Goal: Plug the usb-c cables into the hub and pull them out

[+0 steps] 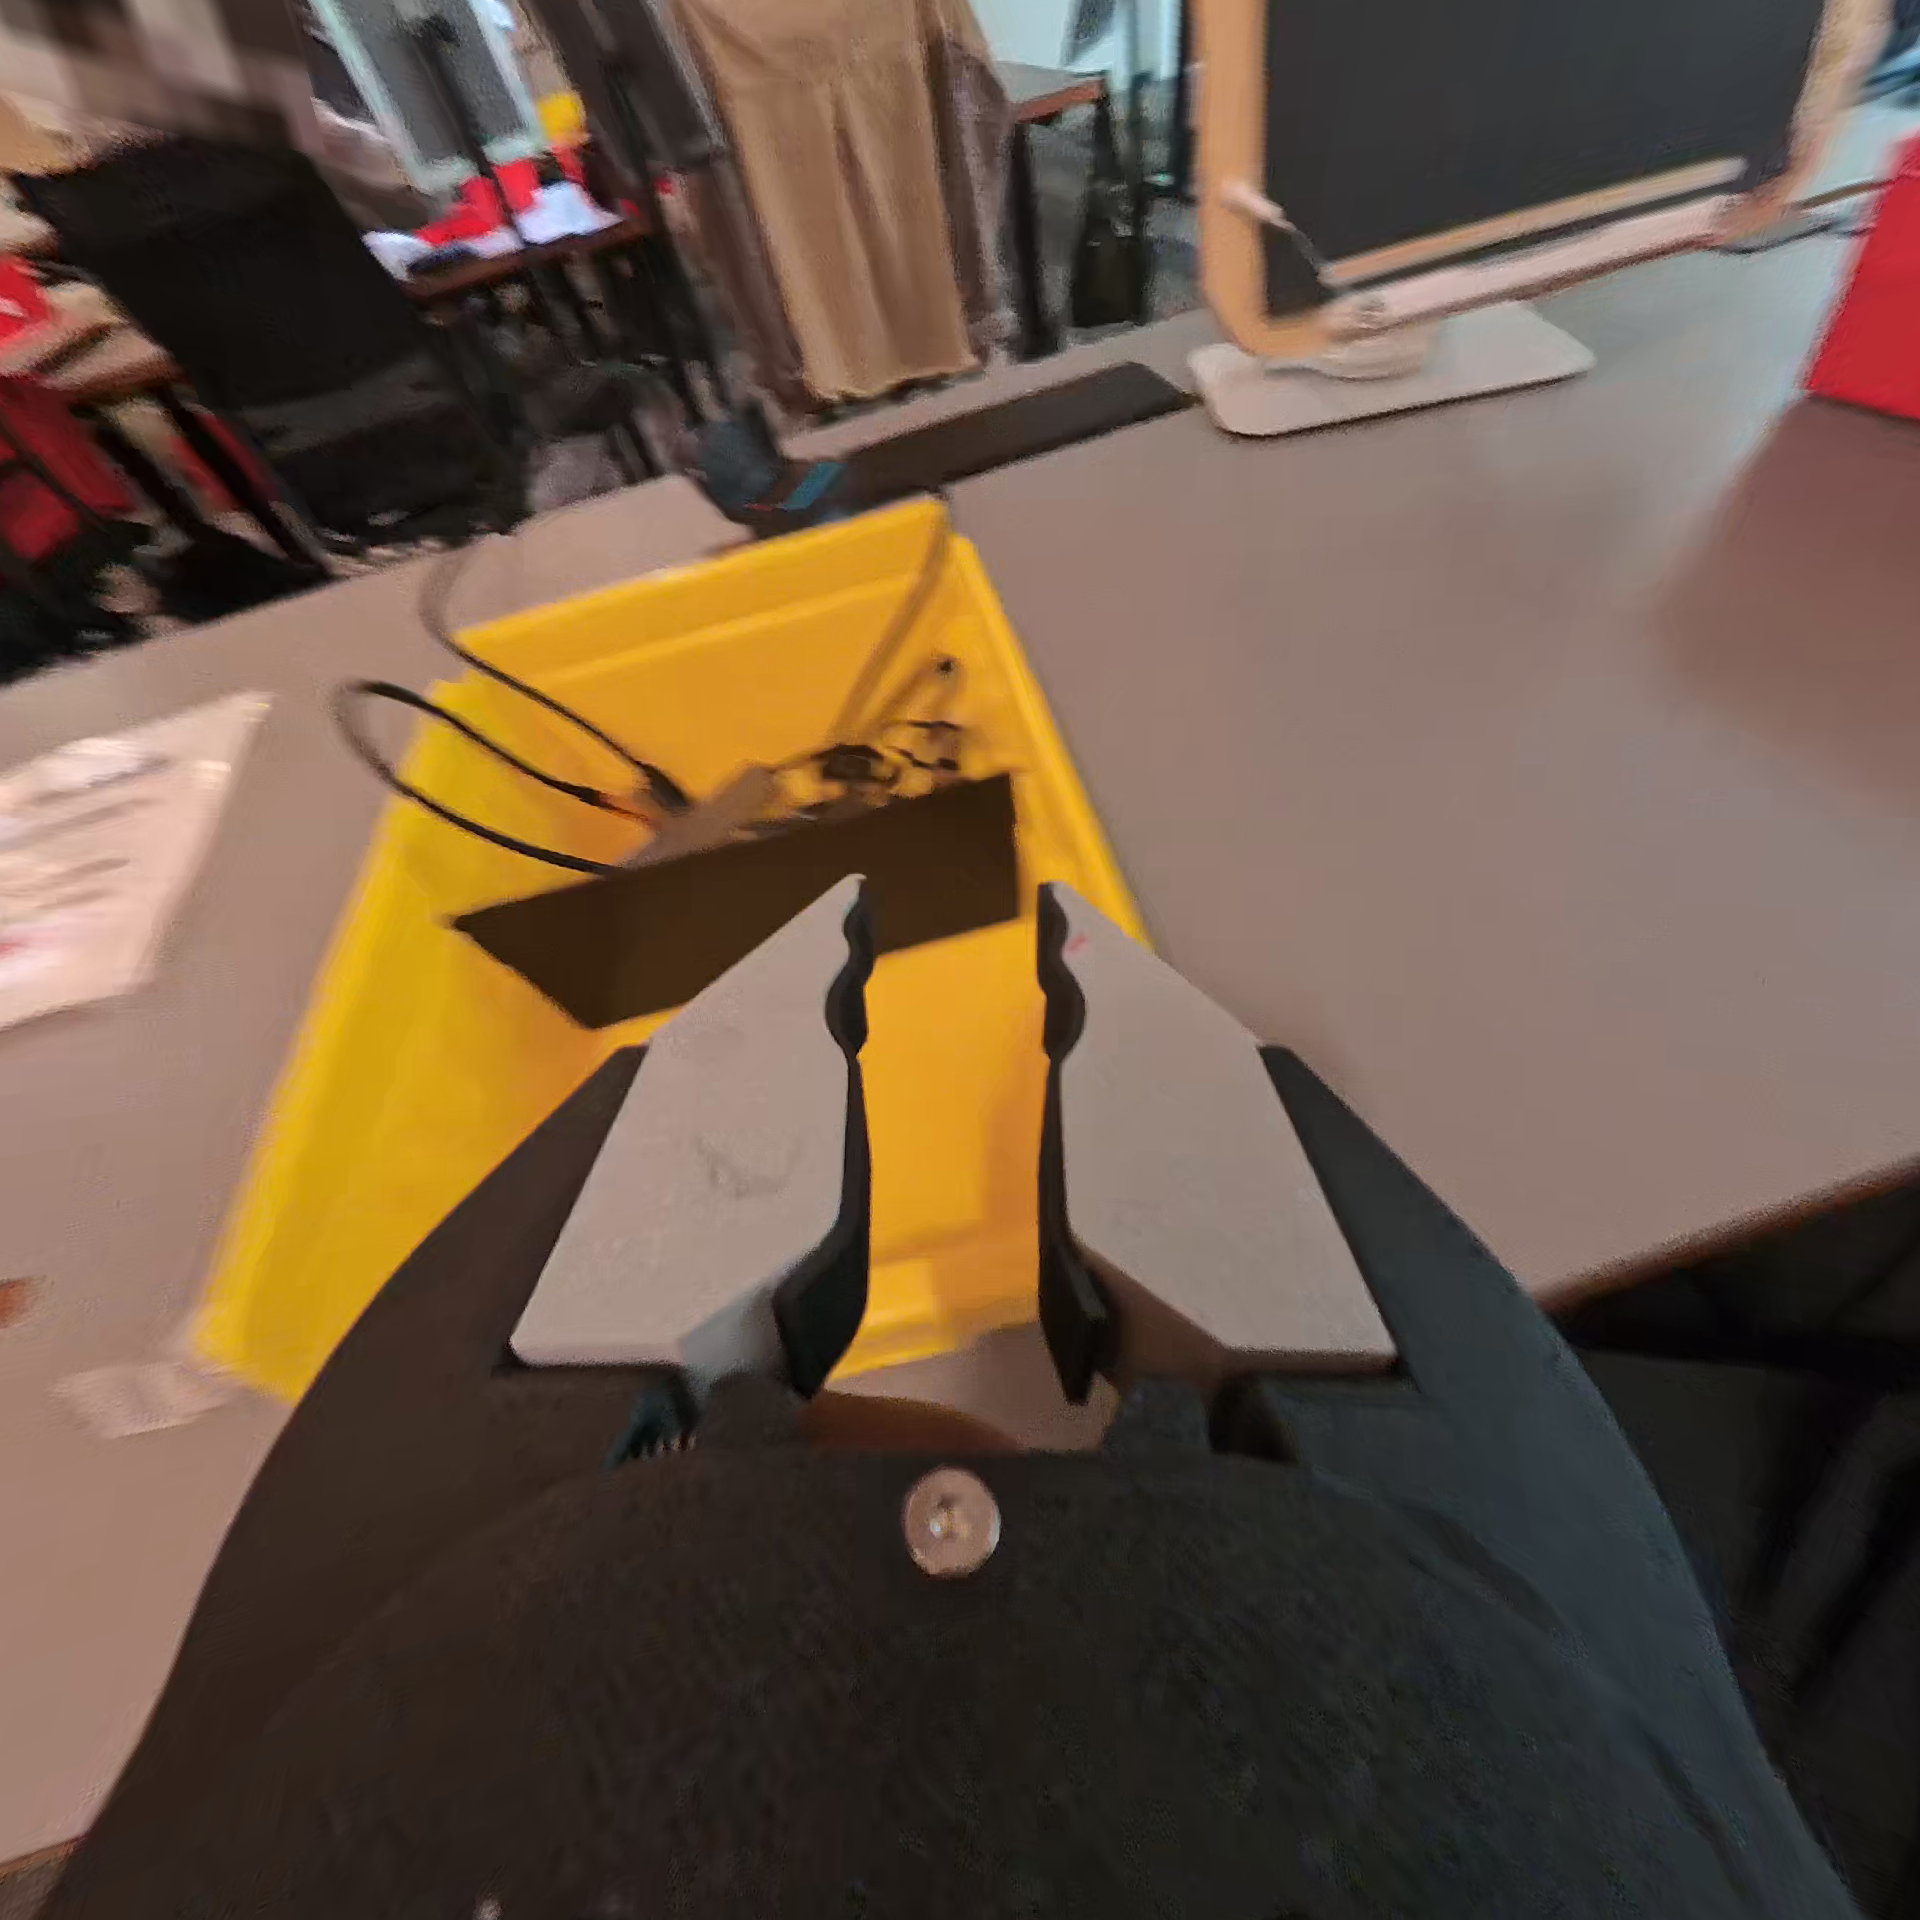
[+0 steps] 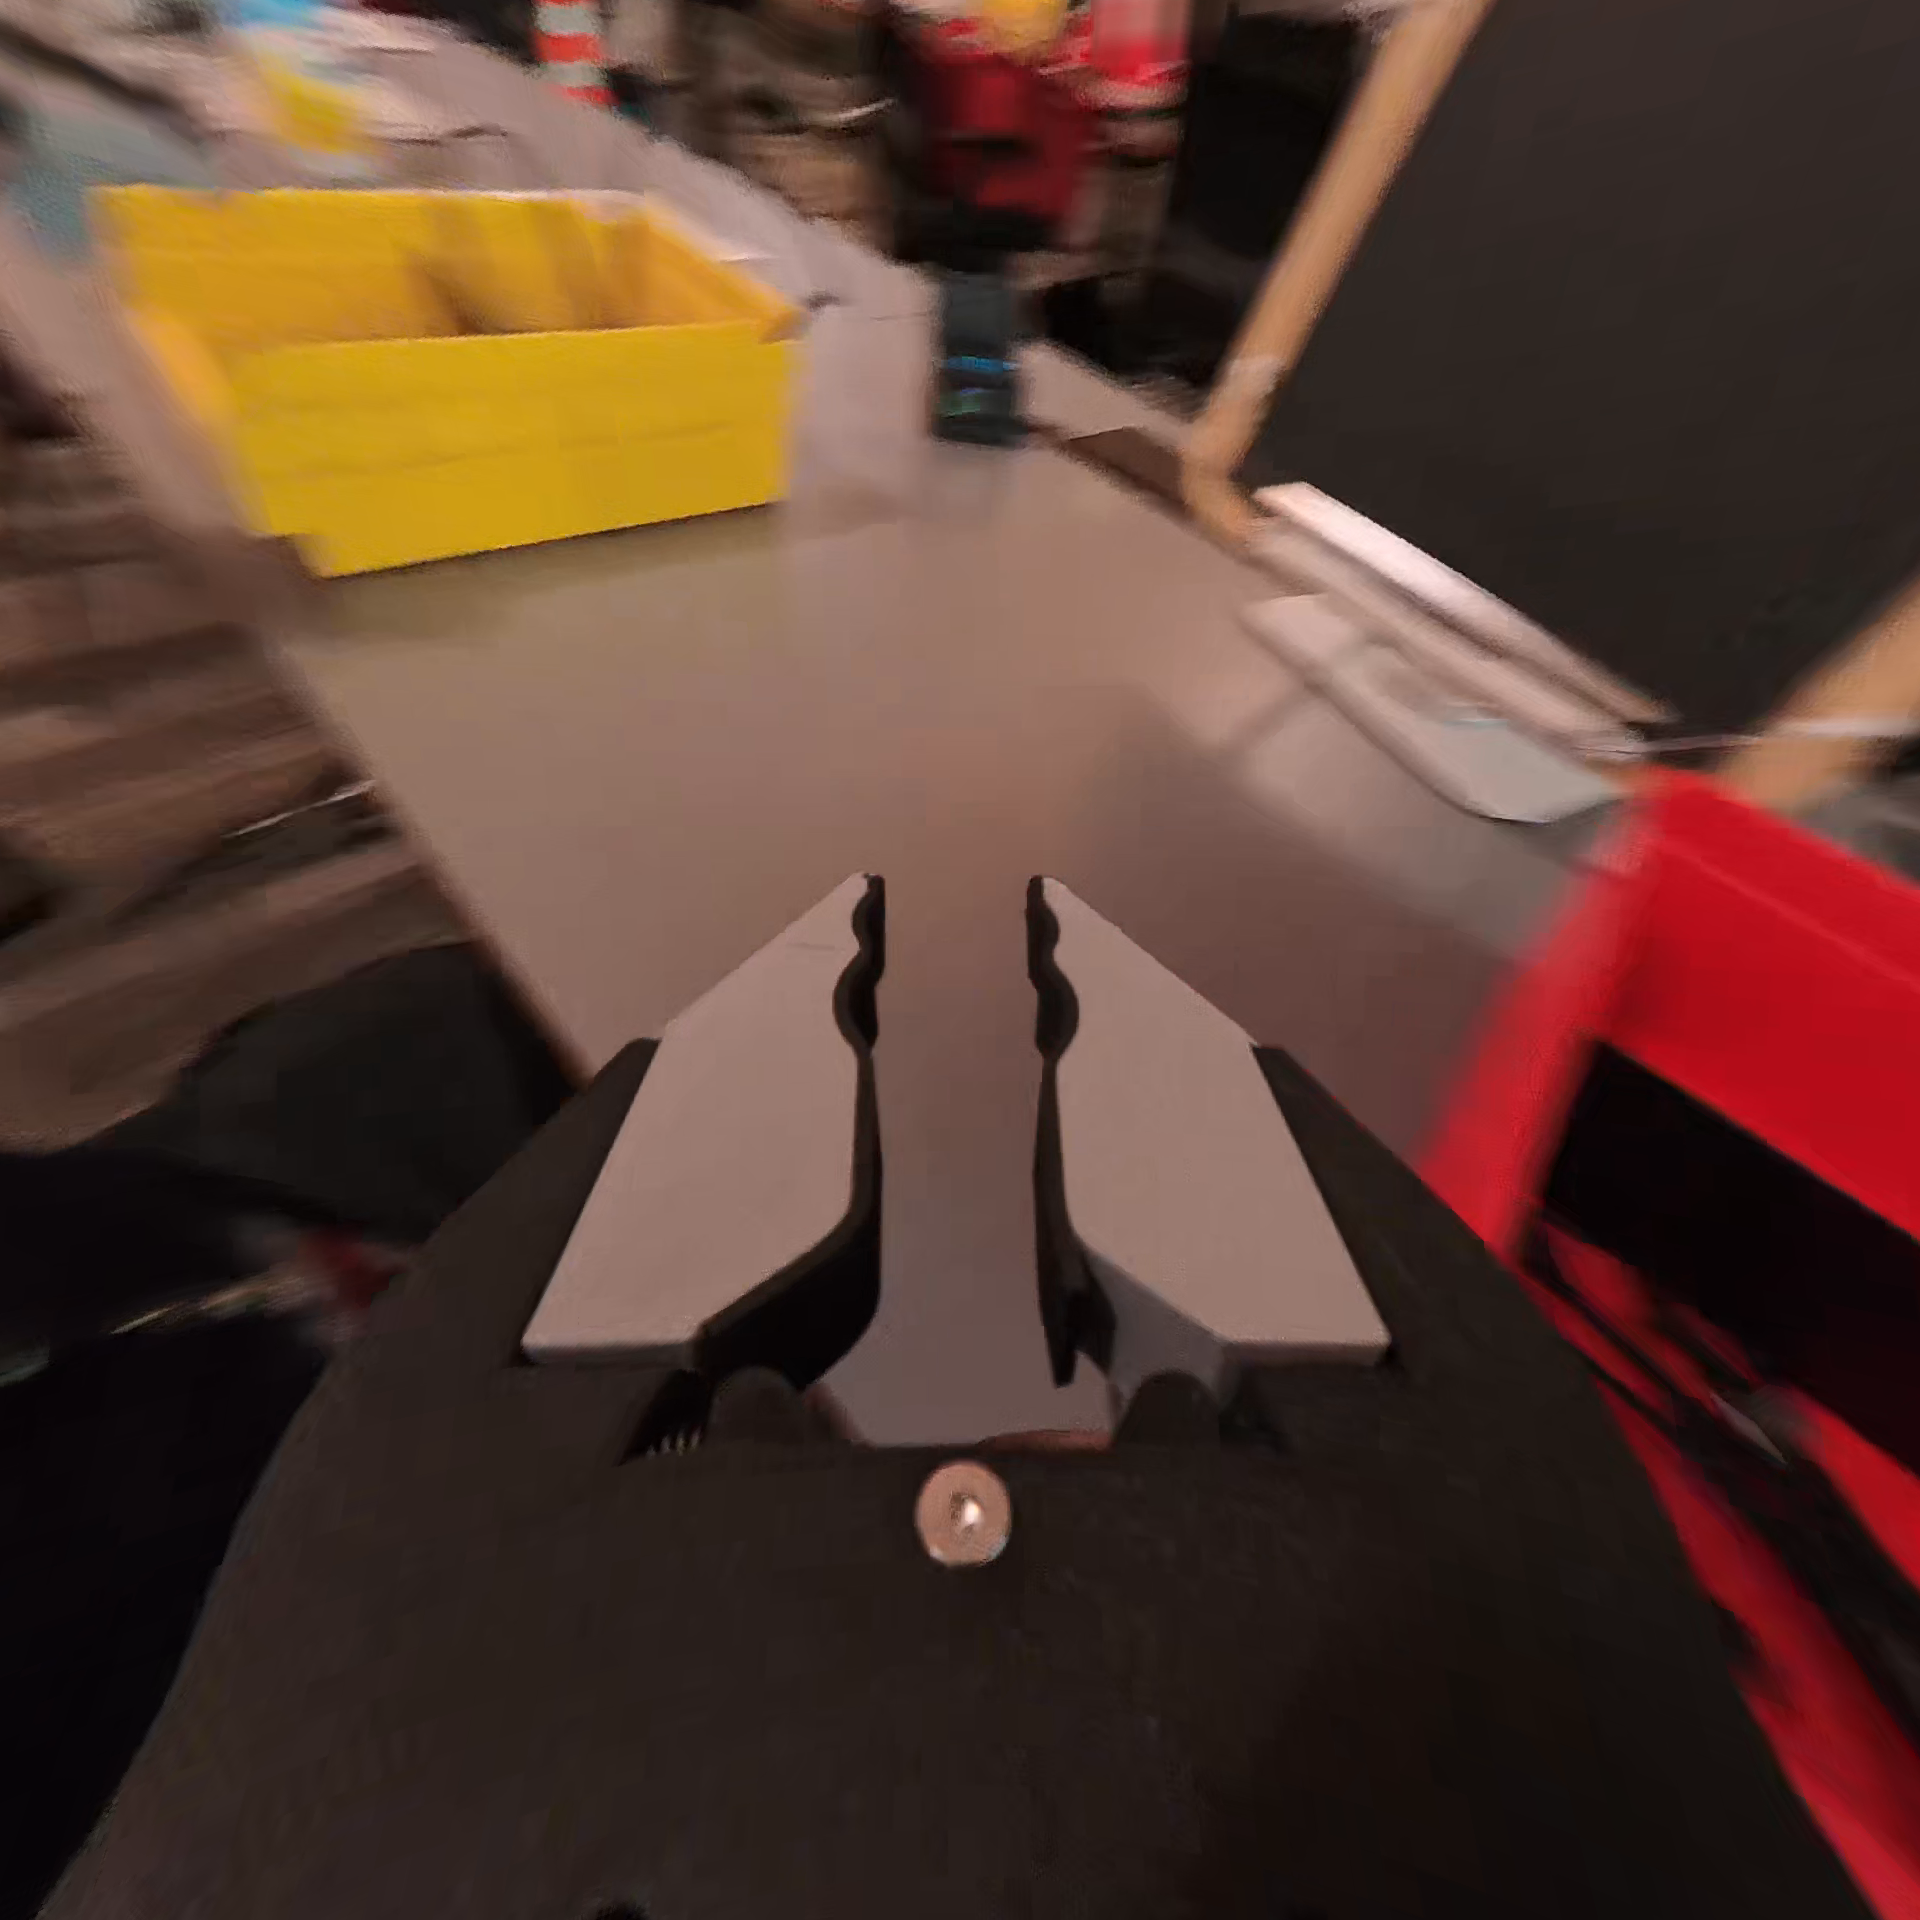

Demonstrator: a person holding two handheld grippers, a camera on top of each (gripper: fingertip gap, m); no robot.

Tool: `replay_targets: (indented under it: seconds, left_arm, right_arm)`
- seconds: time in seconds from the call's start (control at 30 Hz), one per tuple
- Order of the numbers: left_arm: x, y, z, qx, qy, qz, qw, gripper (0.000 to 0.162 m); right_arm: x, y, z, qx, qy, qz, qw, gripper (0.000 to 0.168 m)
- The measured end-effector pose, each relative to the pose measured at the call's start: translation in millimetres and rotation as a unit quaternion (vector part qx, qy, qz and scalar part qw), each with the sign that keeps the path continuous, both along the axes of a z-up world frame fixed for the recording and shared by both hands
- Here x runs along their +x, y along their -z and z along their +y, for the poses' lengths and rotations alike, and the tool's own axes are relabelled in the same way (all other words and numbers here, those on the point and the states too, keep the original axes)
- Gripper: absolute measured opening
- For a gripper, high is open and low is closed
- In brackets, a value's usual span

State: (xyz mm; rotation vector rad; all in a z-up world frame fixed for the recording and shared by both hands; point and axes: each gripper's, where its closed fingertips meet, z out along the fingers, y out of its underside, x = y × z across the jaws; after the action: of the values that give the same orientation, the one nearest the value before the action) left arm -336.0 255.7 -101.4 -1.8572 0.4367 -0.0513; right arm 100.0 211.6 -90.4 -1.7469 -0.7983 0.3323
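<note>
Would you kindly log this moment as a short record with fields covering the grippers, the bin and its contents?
left gripper: open, empty, aimed into the yellow bin
right gripper: open, empty, above the bare table
bin contents: black divider, grey hub, tangled black cables
cable position: loops spill over the bin's left rim
plugged state: too blurred to tell
nearby: red bin, right of the right gripper

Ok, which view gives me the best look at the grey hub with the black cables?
The left wrist view: the small grey hub lies inside the yellow plastic bin, black cables looping over its rim, beyond the open left tool. The right wrist view shows only the bin's blurred outside, not the hub.
</note>
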Motion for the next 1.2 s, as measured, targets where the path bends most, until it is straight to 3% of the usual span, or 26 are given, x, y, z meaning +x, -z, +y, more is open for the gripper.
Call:
replay_targets:
  seconds: [0.07,0.13,0.3,0.37,0.47,0.57,0.83,1.2]
  left_arm:
    - [-42,-19,26,-0.006,-0.059,0.040,0.997,0.028]
    - [-83,-22,62,-0.049,-0.119,0.045,0.991,0.037]
    - [-135,6,137,-0.147,-0.197,0.053,0.968,0.039]
    - [-142,26,151,-0.190,-0.206,0.075,0.957,0.034]
    - [-147,30,164,-0.200,-0.213,0.102,0.951,0.001]
    - [-143,-13,176,-0.141,-0.215,0.117,0.959,0.000]
    - [-92,-191,186,0.025,-0.199,0.221,0.955,0.000]
    - [-26,-320,159,0.137,-0.189,0.277,0.932,0.001]
  right_arm:
    - [-38,18,3,-0.057,-0.073,-0.005,0.996,0.035]
    - [-67,32,26,-0.060,-0.102,-0.018,0.993,0.033]
    - [-115,58,113,-0.076,-0.106,0.001,0.991,0.028]
    - [-125,66,141,-0.072,-0.099,0.006,0.992,0.027]
    - [-131,78,167,-0.061,-0.098,-0.002,0.993,0.025]
    - [-126,94,177,-0.049,-0.093,-0.030,0.994,0.023]
    - [-130,112,174,-0.058,-0.095,-0.050,0.993,0.024]
    - [-125,104,172,-0.041,-0.083,-0.026,0.995,0.027]
